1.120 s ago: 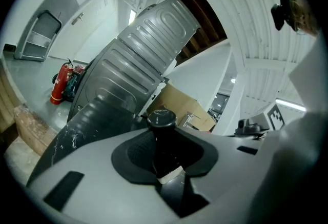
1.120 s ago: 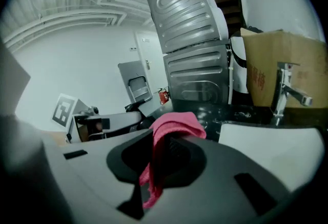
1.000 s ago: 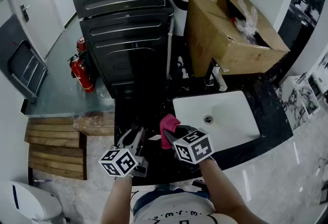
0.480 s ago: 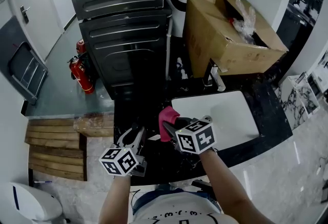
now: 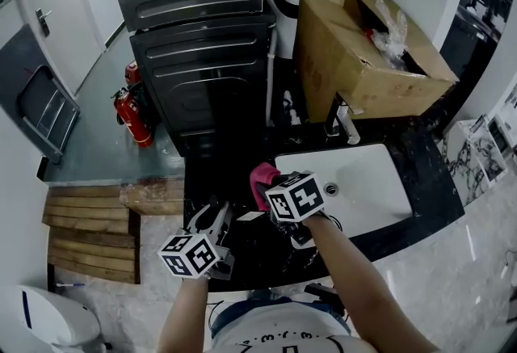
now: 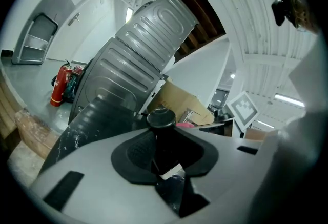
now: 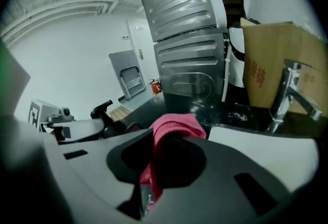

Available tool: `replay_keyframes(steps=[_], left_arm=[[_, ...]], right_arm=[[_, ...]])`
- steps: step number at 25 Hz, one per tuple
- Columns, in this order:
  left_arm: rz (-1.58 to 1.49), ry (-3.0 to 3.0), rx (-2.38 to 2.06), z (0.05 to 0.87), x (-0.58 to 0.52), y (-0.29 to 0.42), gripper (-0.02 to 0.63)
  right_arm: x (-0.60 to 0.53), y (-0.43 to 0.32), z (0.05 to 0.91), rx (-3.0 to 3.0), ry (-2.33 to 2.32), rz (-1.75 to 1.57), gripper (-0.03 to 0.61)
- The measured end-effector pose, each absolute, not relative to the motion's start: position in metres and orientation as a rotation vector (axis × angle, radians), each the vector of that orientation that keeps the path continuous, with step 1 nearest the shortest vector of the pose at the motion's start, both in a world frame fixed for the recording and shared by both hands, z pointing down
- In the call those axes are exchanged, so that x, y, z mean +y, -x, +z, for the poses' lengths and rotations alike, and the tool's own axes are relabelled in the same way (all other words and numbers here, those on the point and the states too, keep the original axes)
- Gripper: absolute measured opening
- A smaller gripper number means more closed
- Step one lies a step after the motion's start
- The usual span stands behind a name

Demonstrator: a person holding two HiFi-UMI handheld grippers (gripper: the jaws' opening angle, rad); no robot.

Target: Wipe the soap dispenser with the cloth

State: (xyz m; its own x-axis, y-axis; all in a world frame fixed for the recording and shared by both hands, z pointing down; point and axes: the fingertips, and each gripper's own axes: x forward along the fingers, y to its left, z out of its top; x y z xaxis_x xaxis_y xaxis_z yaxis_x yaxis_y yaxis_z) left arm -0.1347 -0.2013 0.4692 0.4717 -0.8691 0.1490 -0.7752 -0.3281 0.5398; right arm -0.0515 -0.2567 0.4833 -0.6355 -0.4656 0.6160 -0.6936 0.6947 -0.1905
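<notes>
- Dark appliance stack (image 5: 202, 60) at back, cardboard box (image 5: 363, 52) to its right.
- Black counter (image 5: 222, 178) holds white sink (image 5: 363, 190).
- Left gripper (image 6: 164, 154) clamped on soap dispenser (image 6: 162, 130); black bottle upright between jaws, over counter left of sink.
- Right gripper (image 7: 164, 166) pinching pink cloth (image 7: 174, 128); cloth bunched above jaws, by sink's left rim, near dispenser but apart.

The left gripper (image 5: 212, 218) is sitting at 7 o'clock from the right gripper (image 5: 271, 186), its jaws pointing toward 1 o'clock and clamping on the soap dispenser (image 6: 162, 138); the right jaws are pointing toward 11 o'clock, pinching the cloth (image 7: 177, 128); the left forearm (image 5: 182, 311) and the right forearm (image 5: 347, 271) are reaching up from 6 o'clock.
</notes>
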Motion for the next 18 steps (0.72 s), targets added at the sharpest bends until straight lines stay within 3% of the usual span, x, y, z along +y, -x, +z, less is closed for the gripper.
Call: replay_keyframes(steps=[6,18], left_arm=[[-0.142,-2.220,-1.362,0.467,-0.202,0.129,0.103],[0.483,-2.545,-1.437,0.456,-0.217,0.055,0.098]], right_arm=[[-0.256,0.012,0.509,-2.294,-0.999,0.683,0.048],[-0.221,-0.080,0.464,-2.432,-1.358,0.847,0.048]])
